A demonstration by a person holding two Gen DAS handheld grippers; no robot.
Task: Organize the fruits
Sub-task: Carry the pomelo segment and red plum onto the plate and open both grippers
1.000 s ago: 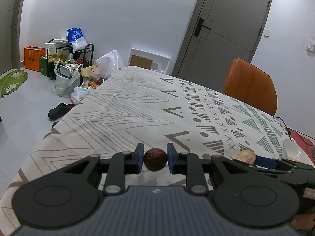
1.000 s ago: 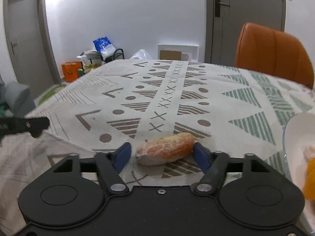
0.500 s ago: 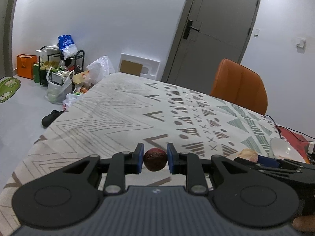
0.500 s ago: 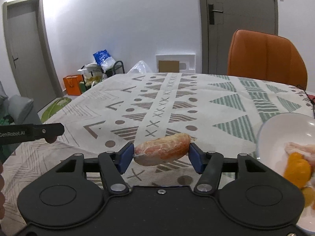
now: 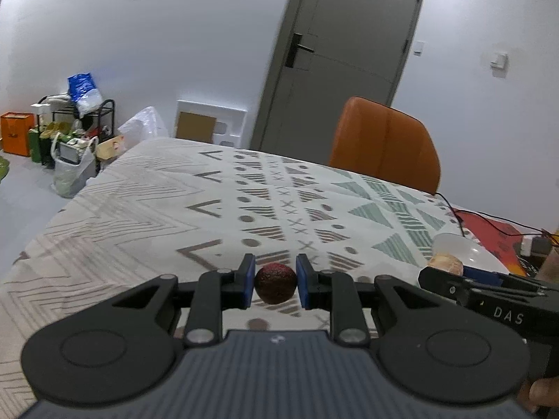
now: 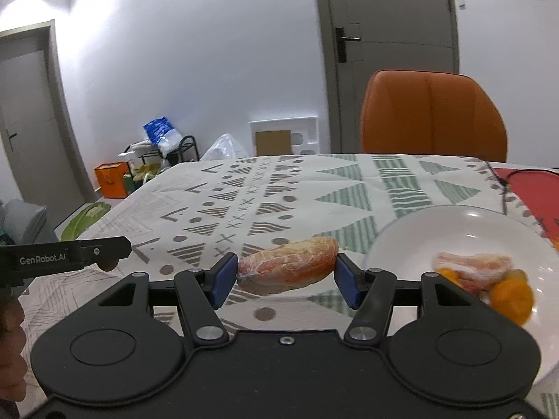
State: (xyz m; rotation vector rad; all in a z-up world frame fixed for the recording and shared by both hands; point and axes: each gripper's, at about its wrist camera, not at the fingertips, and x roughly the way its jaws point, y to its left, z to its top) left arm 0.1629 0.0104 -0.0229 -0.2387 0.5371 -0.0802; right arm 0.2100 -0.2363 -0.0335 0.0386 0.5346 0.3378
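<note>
In the left wrist view, my left tongs (image 5: 275, 285) are pinching a small, dark red, rough-skinned round fruit (image 5: 276, 283), probably a lychee, held clear above the patterned tablecloth (image 5: 146, 209); the white bowl (image 5: 464, 251) sits well off to the right, beyond the right tongs (image 5: 450, 272) and their load. In the right wrist view, the right tongs pinch a peeled pomelo segment (image 6: 288, 264) end to end, off the table and just left of the bowl's rim, where more pomelo and orange pieces (image 6: 512, 295) lie. I judge the step to be carrying both fruits to the bowl. To do it well, I'd bring the pomelo over the bowl's free near side, lower it before releasing, then follow with the lychee, keeping the grip gentle so neither gets crushed.
</note>
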